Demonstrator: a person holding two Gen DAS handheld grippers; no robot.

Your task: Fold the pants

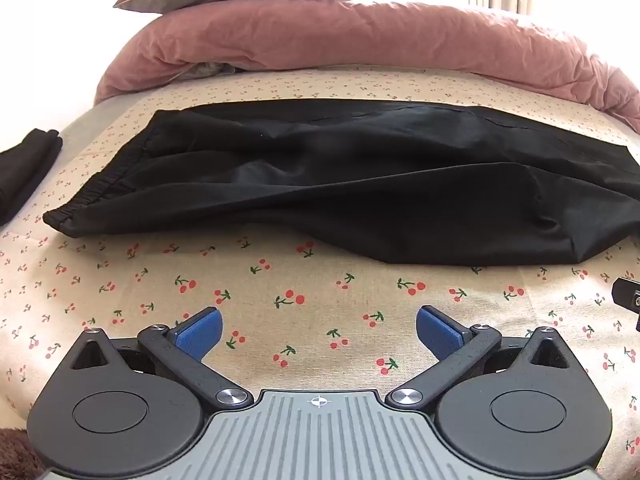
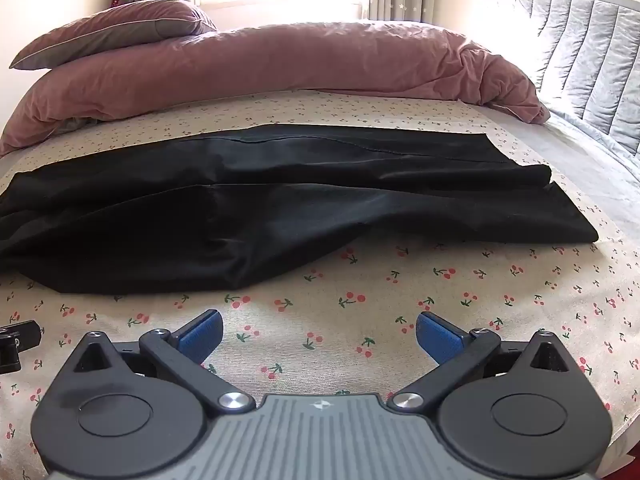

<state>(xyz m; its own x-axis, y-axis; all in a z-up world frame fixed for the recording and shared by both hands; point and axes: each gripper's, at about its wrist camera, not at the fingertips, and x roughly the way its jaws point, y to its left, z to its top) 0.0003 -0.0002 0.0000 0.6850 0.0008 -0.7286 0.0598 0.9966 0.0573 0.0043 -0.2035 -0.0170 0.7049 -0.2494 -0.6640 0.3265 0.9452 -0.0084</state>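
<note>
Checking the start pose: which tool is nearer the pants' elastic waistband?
Left. The left tool faces the waistband end of the pants; the right tool faces the leg hems.

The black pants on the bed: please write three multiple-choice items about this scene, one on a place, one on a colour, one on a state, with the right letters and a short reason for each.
1. Where is the waistband of the black pants?
A. at the left end
B. at the right end
C. under the duvet

2. What colour is the duvet behind the pants?
A. green
B. dusty pink
C. white

3. How is the left claw?
A. shut on the pants
B. shut on nothing
C. open, holding nothing

Answers:
1 A, the gathered elastic edge lies at the left end in the left wrist view.
2 B, its pink bulk lies along the far side.
3 C, the blue pads stand apart over the cherry-print sheet.
</note>
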